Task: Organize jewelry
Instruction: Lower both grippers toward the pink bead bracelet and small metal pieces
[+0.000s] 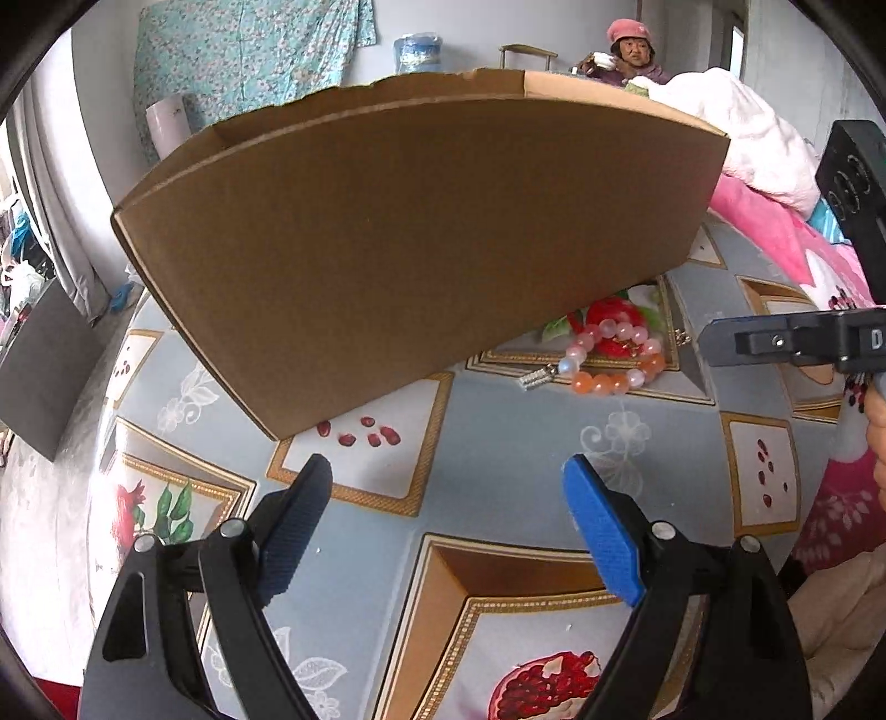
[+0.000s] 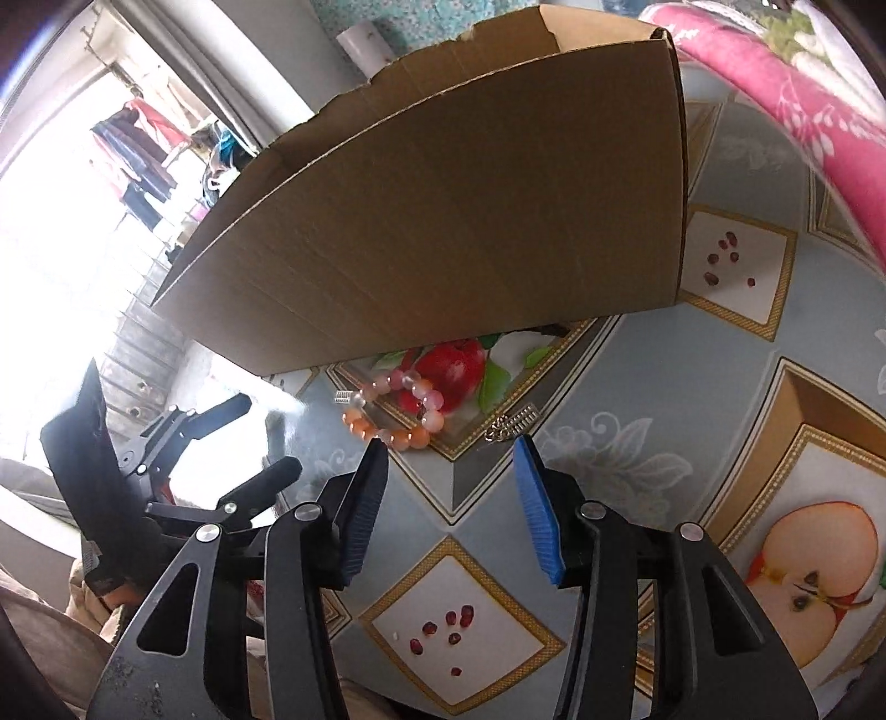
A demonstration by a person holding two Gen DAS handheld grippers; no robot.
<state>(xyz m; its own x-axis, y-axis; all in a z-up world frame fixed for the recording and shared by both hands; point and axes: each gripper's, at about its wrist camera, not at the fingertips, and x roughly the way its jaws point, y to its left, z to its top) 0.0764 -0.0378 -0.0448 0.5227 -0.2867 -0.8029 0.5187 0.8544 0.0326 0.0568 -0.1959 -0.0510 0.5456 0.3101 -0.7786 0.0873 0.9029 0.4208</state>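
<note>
A bracelet [image 1: 609, 354] of pink, white and orange beads lies on the patterned tablecloth, close to the foot of a big open cardboard box [image 1: 415, 249]. A small silver piece [image 1: 534, 379] lies beside it. My left gripper [image 1: 448, 482] is open and empty over the cloth, short of the box. One finger [image 1: 720, 343] of my right gripper shows at the right edge. In the right wrist view the bracelet [image 2: 396, 410] lies just ahead of my right gripper [image 2: 451, 448], half open with nothing between its pads. Silver pieces [image 2: 512, 425] [image 2: 343, 396] lie either side, below the box [image 2: 443, 194]. The open left gripper [image 2: 255, 443] is to the left.
A pink blanket [image 2: 803, 111] and pale bedding [image 1: 747, 138] lie past the table's right side. A person in a pink hat [image 1: 628, 50] sits far behind the box. A dark flat object [image 1: 39, 376] stands off the table's left edge.
</note>
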